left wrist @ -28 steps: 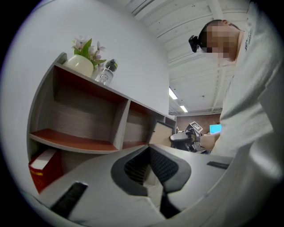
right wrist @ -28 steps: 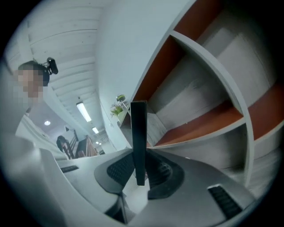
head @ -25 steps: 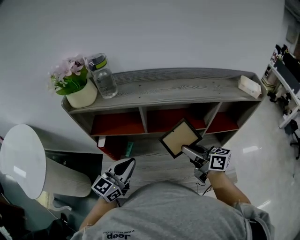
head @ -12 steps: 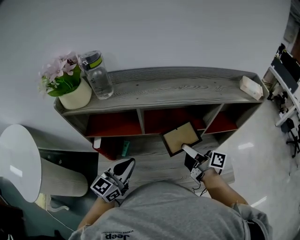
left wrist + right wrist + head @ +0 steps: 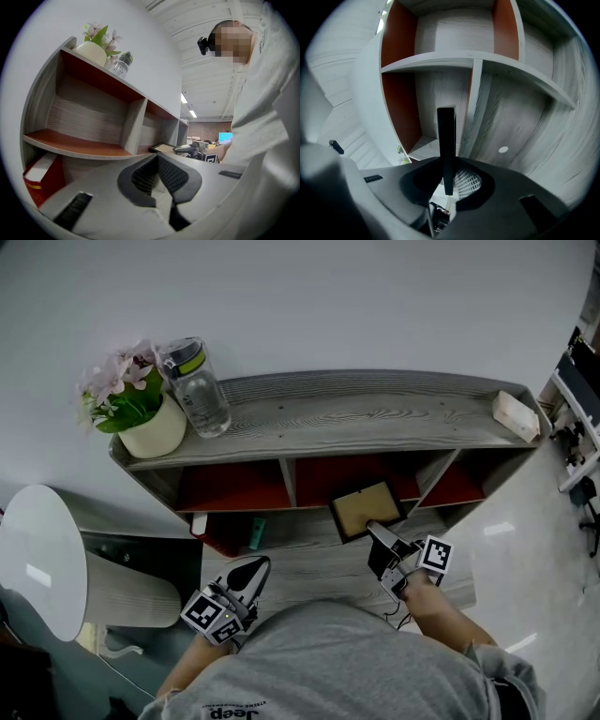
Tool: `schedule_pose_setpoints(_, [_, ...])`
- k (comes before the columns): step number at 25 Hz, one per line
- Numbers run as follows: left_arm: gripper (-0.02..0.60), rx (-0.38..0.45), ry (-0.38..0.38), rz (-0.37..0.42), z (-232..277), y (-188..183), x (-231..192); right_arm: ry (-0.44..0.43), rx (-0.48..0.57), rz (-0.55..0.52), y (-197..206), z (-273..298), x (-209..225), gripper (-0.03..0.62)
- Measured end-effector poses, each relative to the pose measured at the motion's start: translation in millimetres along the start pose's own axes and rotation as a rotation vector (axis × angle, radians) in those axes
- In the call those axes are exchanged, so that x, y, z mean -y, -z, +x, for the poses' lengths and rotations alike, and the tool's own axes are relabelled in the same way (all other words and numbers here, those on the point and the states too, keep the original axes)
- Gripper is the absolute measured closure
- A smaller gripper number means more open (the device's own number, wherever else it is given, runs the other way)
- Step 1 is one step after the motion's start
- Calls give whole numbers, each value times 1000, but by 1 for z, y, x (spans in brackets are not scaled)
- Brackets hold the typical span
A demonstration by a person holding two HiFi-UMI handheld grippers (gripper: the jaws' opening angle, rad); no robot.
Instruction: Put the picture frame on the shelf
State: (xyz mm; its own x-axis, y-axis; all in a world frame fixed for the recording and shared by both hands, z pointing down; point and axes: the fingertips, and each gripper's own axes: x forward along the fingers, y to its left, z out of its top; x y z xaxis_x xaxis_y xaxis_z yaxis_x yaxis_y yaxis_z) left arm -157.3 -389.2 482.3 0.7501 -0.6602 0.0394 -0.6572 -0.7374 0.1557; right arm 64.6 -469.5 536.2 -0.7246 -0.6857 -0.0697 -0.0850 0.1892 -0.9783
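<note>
The picture frame (image 5: 365,509), black-edged with a tan centre, hangs at the mouth of the middle compartment of the grey shelf unit (image 5: 375,413). My right gripper (image 5: 380,538) is shut on its near edge. In the right gripper view the frame (image 5: 446,145) shows edge-on as a black bar between the jaws of the right gripper (image 5: 449,182), with the red-walled compartments beyond. My left gripper (image 5: 251,570) stays low by the person's body, left of the frame, shut with nothing in it. In the left gripper view the left gripper (image 5: 157,161) points along the shelf front, and the frame (image 5: 161,148) lies far off.
On the shelf top stand a flower pot (image 5: 150,423) and a clear bottle (image 5: 199,390) at the left, and a tan block (image 5: 517,415) at the right end. A red box (image 5: 220,535) sits low under the left compartment. A white round table (image 5: 42,559) stands at the left.
My right gripper has carried the frame forward and down to the middle compartment's mouth, and the frame has turned from a diamond to nearly square. The left gripper has stayed put.
</note>
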Motion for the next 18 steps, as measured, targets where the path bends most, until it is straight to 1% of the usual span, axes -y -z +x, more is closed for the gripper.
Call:
schedule_pose_setpoints(5, [572,3,-5,6,-2,-2,-6,12,17,46,-4,12,6,516])
schedule_pose_setpoints(18, [572,10,-31,-14,-7,-2,-23,25,61,134,-12,39,12,514])
